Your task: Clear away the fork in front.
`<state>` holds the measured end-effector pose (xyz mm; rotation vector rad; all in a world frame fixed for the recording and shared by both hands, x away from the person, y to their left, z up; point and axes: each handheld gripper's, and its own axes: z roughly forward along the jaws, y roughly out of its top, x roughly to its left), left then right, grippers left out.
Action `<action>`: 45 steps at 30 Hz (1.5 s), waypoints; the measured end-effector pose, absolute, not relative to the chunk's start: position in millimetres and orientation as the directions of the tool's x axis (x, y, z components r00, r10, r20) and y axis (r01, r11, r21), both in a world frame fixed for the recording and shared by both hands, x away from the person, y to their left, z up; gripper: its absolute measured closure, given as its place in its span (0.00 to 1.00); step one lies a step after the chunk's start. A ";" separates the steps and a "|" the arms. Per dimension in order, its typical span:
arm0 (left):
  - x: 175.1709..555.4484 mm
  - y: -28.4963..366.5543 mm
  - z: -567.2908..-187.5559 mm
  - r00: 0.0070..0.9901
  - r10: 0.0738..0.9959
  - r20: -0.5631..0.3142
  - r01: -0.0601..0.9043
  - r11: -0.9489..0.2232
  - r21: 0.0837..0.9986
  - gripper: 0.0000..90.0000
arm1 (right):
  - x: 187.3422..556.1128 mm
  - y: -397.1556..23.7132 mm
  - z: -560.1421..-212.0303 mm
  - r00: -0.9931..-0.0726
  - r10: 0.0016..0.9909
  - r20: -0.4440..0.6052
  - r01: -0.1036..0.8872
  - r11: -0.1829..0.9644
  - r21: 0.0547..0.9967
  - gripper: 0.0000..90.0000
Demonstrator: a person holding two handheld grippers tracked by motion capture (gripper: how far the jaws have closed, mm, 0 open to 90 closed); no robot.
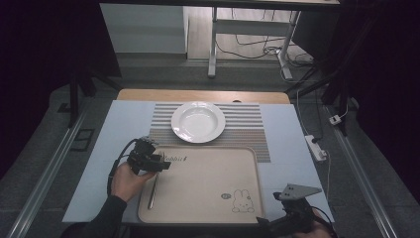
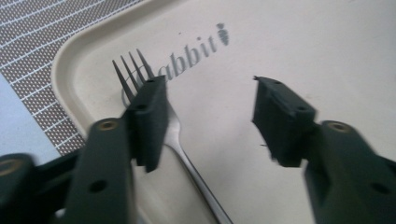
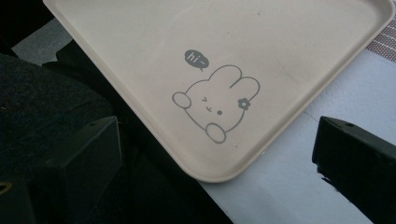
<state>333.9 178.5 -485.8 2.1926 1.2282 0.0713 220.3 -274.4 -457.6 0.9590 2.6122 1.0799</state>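
Hovering left tool (image 2: 210, 116), jaws apart, above fork (image 2: 187, 158) lying free on tray (image 2: 289, 46).

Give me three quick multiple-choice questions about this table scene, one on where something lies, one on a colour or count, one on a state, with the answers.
1. Where does the fork lie?
A. On the plate
B. At the left side of the tray
C. On the striped mat

2. What colour is the plate?
A. White
B. Blue
C. Black

3. How does the left tool stand over the fork?
A. Clamped on its handle
B. Open, not gripping it
C. Holding it above the plate

Answers: 1 B, the fork rests on the beige tray near its left rim. 2 A, the plate on the mat is plain white. 3 B, the left gripper view shows its jaws apart with the fork lying flat on the tray.
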 end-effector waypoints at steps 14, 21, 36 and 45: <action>298.7 200.6 -463.5 0.626 0.728 -0.279 0.679 -0.334 0.654 0.21 | 220.2 -273.6 -457.8 -0.782 0.617 0.088 0.502 0.540 0.676 0.01; 276.1 214.0 -463.9 0.631 0.719 -0.290 0.675 -0.326 0.662 0.12 | 220.2 -273.5 -457.8 -0.781 0.619 0.089 0.504 0.539 0.675 0.01; 229.5 250.4 -467.4 0.614 0.722 -0.320 0.671 -0.264 0.693 0.04 | 221.1 -274.5 -457.9 -0.772 0.628 0.095 0.513 0.529 0.676 0.01; 207.2 265.9 -469.5 0.605 0.738 -0.299 0.667 -0.265 0.696 0.00 | 221.5 -274.8 -458.1 -0.769 0.632 0.096 0.517 0.527 0.674 0.01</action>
